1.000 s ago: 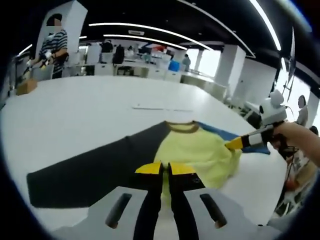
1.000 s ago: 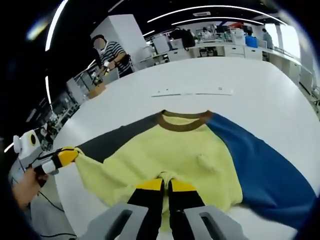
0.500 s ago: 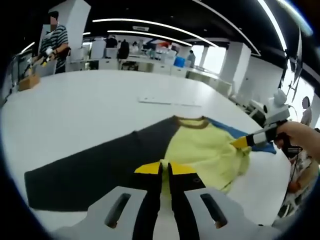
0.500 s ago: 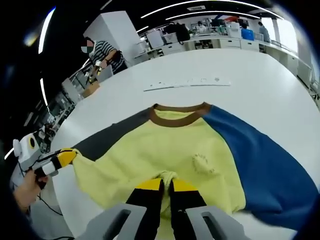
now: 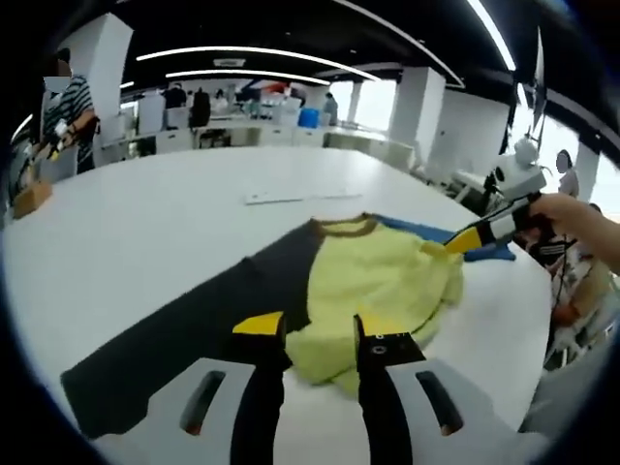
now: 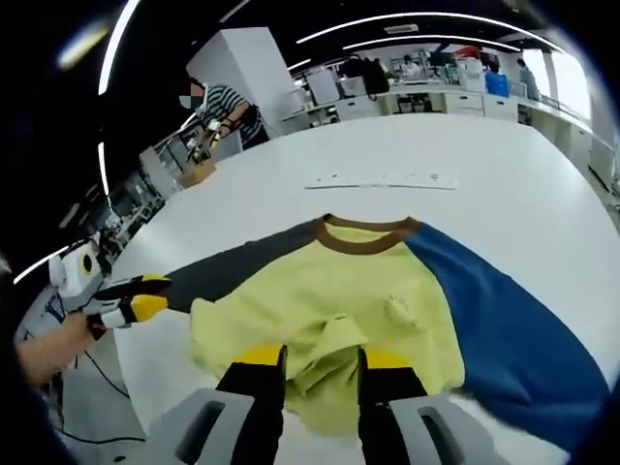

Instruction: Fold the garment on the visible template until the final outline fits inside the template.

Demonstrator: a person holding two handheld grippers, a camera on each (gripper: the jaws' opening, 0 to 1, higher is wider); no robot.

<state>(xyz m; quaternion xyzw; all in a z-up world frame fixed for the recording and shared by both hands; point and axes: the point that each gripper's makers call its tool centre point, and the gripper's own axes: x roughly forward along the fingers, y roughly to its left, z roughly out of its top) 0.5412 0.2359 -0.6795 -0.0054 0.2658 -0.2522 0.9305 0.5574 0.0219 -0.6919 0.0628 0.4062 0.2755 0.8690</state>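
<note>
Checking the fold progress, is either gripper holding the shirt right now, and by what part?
Nothing is held. Both the left gripper and the right gripper are open over the yellow hem of the shirt.

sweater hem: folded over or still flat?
Neither fully: the yellow hem lies bunched and rumpled near the open right tool. Both sleeves, dark grey and blue, are spread flat.

Bare table (image 6: 504, 203) beyond garment (image 6: 358, 291) (white strip (image 6: 383, 180) only)

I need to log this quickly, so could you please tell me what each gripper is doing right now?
Left gripper: open, holding nothing, at the yellow hem of the garment.
Right gripper: open, holding nothing, over the same hem.
</note>
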